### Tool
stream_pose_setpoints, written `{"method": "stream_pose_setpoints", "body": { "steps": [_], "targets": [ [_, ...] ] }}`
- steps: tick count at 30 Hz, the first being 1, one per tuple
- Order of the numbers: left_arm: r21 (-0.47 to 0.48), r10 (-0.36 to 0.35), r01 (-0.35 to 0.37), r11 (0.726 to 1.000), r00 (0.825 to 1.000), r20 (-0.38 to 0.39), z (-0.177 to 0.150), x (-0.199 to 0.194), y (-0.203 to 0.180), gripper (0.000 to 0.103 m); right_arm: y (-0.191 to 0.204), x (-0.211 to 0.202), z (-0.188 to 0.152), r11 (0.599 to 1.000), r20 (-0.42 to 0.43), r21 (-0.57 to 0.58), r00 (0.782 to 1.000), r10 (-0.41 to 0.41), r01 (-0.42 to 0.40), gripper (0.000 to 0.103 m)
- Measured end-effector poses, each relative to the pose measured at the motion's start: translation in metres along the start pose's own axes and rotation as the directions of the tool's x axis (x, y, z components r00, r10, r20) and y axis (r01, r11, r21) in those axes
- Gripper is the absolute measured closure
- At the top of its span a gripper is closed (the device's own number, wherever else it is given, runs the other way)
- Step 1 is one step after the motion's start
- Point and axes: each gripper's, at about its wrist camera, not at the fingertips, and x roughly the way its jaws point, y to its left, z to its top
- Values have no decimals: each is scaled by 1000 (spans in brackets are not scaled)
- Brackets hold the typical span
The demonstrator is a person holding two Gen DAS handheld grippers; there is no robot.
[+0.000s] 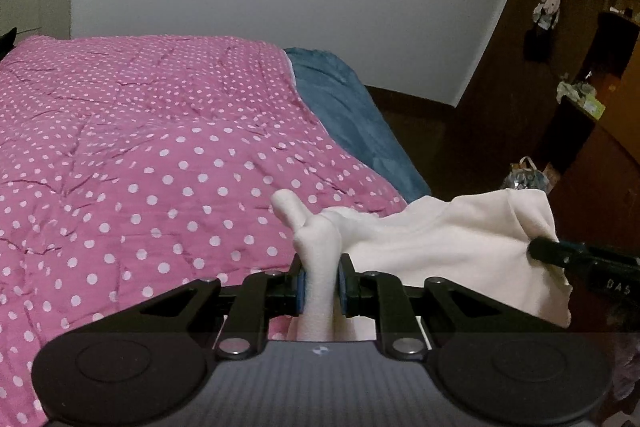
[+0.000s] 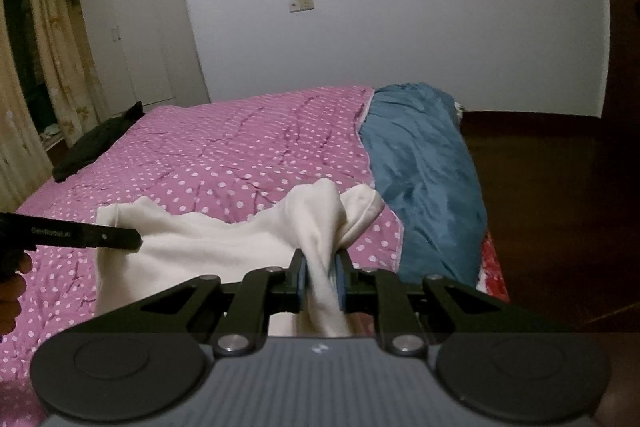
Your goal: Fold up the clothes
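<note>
White walls (image 2: 400, 7) enclose the room; one switch plate (image 2: 301, 4) is mounted on the far wall, ahead of both claws. One bed carries one pink quilted cover with white polka dots (image 1: 140, 155), which fills the area ahead of and left of the left gripper (image 1: 322, 287). One crumpled teal-blue blanket (image 2: 420, 187) lies along the cover's edge, ahead of and right of the right gripper (image 2: 322, 285). One flat black item (image 2: 96, 143) rests on the cover's far left side in the right wrist view.

One cream-white fleece garment (image 1: 440, 243) is the only clothing item being handled. It hangs stretched between the two grippers, above the near part of the polka-dot cover.

Left gripper: jaws narrowed, clamping one bunched fold of the garment between its blue pads (image 1: 301, 291).

Right gripper: jaws narrowed, clamping a second bunched fold between its blue pads (image 2: 342, 287). Each gripper's fingers appear at the other camera's side edge, against the fabric.
</note>
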Motion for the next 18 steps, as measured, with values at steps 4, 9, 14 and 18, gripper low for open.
{"method": "stream_pose_setpoints", "body": {
  "steps": [4,9,14,18],
  "targets": [
    [12,10,-10,1000,1000,-8,1,7,-4,86,-3,-3,-2,1000,-3,8,1000,-15,15,90],
    [8,23,-22,1000,1000,-15,-1,10,-2,86,-5,-1,-3,1000,-9,4,999,-30,30,90],
    [3,27,-27,1000,999,-18,-2,11,-1,86,-7,2,-3,999,-14,1,999,-46,46,90],
    [10,38,-38,999,999,-22,-4,15,-2,86,-8,4,-4,998,-18,-1,998,-59,59,90]
  ]
}}
